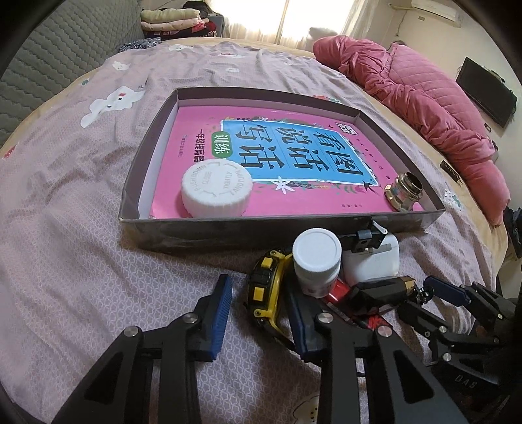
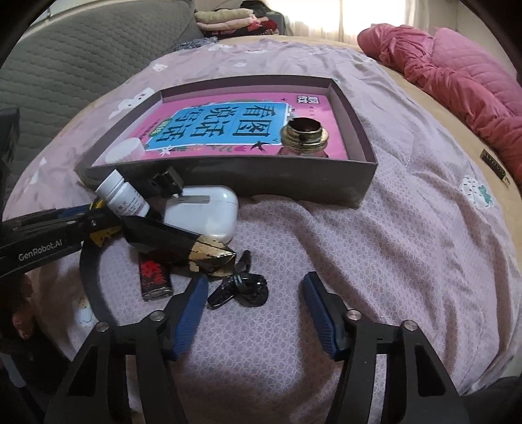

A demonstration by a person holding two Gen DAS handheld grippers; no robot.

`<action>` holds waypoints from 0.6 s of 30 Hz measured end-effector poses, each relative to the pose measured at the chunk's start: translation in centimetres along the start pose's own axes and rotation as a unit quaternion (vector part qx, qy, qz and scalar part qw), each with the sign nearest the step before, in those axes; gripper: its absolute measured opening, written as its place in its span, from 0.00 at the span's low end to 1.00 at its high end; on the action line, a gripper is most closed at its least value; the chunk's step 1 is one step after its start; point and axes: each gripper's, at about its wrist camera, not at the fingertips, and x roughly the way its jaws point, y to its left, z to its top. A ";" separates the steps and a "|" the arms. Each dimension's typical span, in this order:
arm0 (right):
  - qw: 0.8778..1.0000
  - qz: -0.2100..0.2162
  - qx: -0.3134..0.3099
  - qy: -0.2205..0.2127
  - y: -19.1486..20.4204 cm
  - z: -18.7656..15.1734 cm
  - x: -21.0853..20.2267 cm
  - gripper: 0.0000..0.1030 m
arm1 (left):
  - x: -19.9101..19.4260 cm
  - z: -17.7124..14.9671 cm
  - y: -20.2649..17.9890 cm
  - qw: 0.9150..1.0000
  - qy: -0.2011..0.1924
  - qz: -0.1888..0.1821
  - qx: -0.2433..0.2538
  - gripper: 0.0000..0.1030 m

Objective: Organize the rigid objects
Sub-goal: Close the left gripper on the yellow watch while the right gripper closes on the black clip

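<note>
A shallow dark box [image 1: 287, 225] [image 2: 293, 182] on the bed holds a pink book [image 1: 261, 143], a white screw cap [image 1: 217, 190] and a brass-collared bottle [image 1: 404, 190] [image 2: 303, 135]. In front of it lies a pile: a yellow tape measure [image 1: 266, 287], a white pill bottle [image 1: 316, 261] [image 2: 122, 194], a white earbud case [image 1: 375, 261] [image 2: 205, 212], a black-and-gold faceted piece [image 1: 385, 288] [image 2: 182, 244], a red-and-black lighter [image 2: 155, 275] and a black clip [image 2: 239, 287]. My left gripper [image 1: 261, 313] is open, its fingers either side of the tape measure. My right gripper [image 2: 257, 313] is open just before the clip.
A pink quilted duvet [image 1: 424, 98] is heaped at the bed's right side. Folded clothes [image 1: 173, 19] are stacked at the far end beside a grey padded headboard [image 1: 65, 49]. A black band [image 2: 89, 277] curves round the pile's near left.
</note>
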 end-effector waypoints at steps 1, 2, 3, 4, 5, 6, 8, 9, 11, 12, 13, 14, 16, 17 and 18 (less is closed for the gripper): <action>1.000 -0.002 0.000 -0.001 -0.1 0.0 -0.1 0.55 | 0.0 0.0 0.0 1.000 0.000 0.000 0.000 0.32; 1.000 -0.003 -0.001 -0.001 -0.1 -0.1 -0.1 0.52 | 0.0 0.0 0.0 1.000 0.000 0.000 0.000 0.32; 1.000 -0.005 -0.001 -0.001 -0.2 -0.1 -0.2 0.50 | 0.0 0.0 0.0 1.000 0.000 0.000 0.001 0.32; 1.000 -0.005 0.001 -0.001 -0.3 -0.1 -0.2 0.47 | 0.0 0.0 0.0 1.000 0.000 0.000 0.001 0.32; 1.000 -0.006 0.003 -0.002 -0.5 -0.1 -0.2 0.43 | 0.0 0.0 0.0 1.000 0.000 0.000 0.001 0.32; 1.000 -0.007 0.005 -0.003 -0.7 -0.1 -0.3 0.40 | 0.0 0.0 0.0 1.000 -0.001 0.000 0.002 0.32; 1.000 0.000 0.014 -0.003 -1.2 -0.1 -0.3 0.36 | 0.0 0.0 0.1 1.000 0.000 0.001 0.002 0.32; 1.000 0.002 0.017 -0.002 -1.3 -0.1 -0.4 0.36 | 0.0 0.0 0.1 1.000 0.000 0.000 0.001 0.32; 1.000 0.004 0.016 -0.003 -1.4 -0.1 -0.3 0.35 | 0.0 0.0 0.1 1.000 -0.001 0.000 0.001 0.33; 1.000 0.004 0.013 -0.003 -1.4 0.0 -0.3 0.35 | 0.0 0.1 0.1 1.000 -0.001 0.000 0.000 0.32; 1.000 0.003 0.010 -0.004 -1.3 0.0 -0.3 0.35 | 0.0 0.0 0.0 1.000 0.000 0.000 0.001 0.32; 1.000 0.003 0.006 -0.004 -1.3 0.0 -0.2 0.35 | 0.0 0.0 0.1 1.000 -0.001 0.000 0.001 0.32; 1.000 0.003 0.001 -0.005 -1.2 0.1 -0.1 0.35 | 0.0 0.0 0.0 1.000 -0.001 -0.001 0.001 0.32; 1.000 0.002 -0.002 -0.005 -1.2 0.2 0.0 0.35 | 0.0 0.1 0.0 1.000 -0.001 -0.001 0.001 0.32; 1.000 0.002 -0.004 -0.005 -1.1 0.2 0.1 0.35 | 0.1 0.1 0.0 1.000 -0.001 -0.001 0.001 0.32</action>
